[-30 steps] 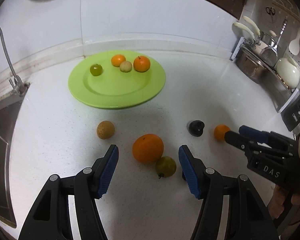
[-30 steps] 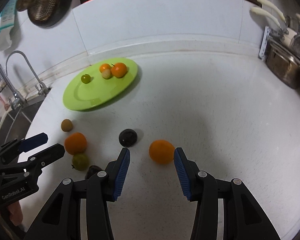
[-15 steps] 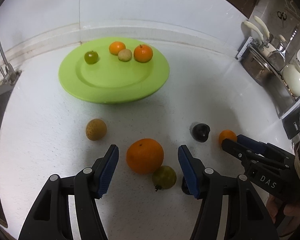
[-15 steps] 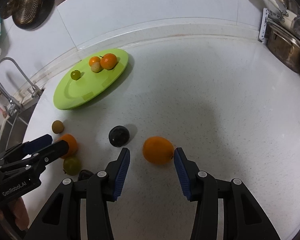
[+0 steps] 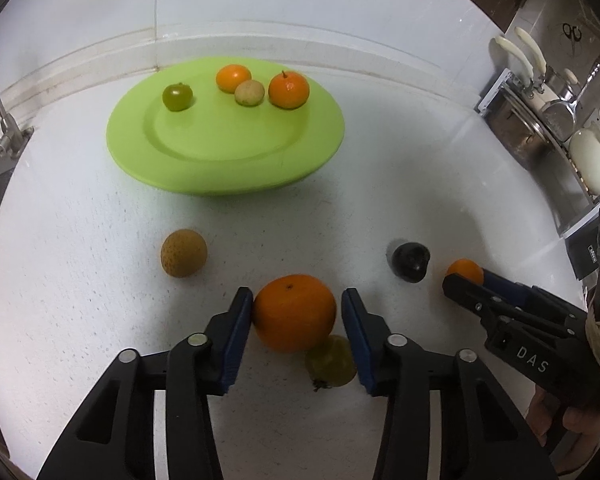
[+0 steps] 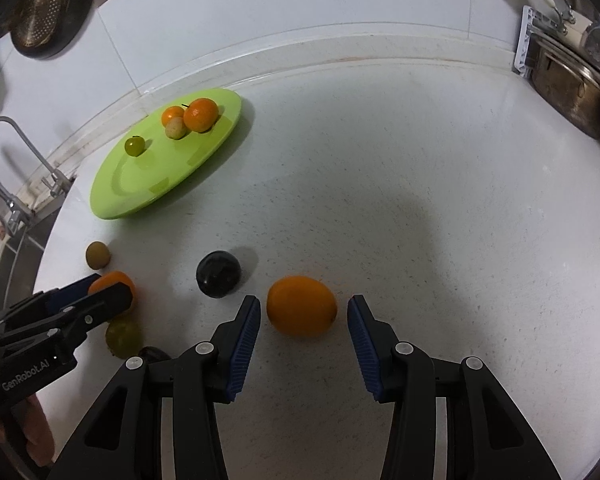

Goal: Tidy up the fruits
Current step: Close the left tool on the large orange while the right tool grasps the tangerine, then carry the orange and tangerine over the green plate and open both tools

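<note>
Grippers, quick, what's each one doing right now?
Left gripper: jaws closing around the large orange, right pad not touching.
Right gripper: open, small orange between jaws, untouched.

**Right gripper straddling an orange fruit**

The right gripper [image 6: 303,330] is holding its blue-padded jaws on either side of a smooth oval orange fruit [image 6: 301,305], gaps showing both sides. A round dark plum [image 6: 218,274] is sitting just left. Four small fruits are resting on the lime-green round plate [image 6: 156,184].

A lime-green plate [image 5: 220,168] sits on the white speckled table [image 5: 80,280]. The big orange [image 5: 294,312] is bright orange, the round fruit [image 5: 183,253] tan-brown, the plum [image 6: 218,274] glossy black. Gripper pads [image 6: 244,340] are blue.
</note>
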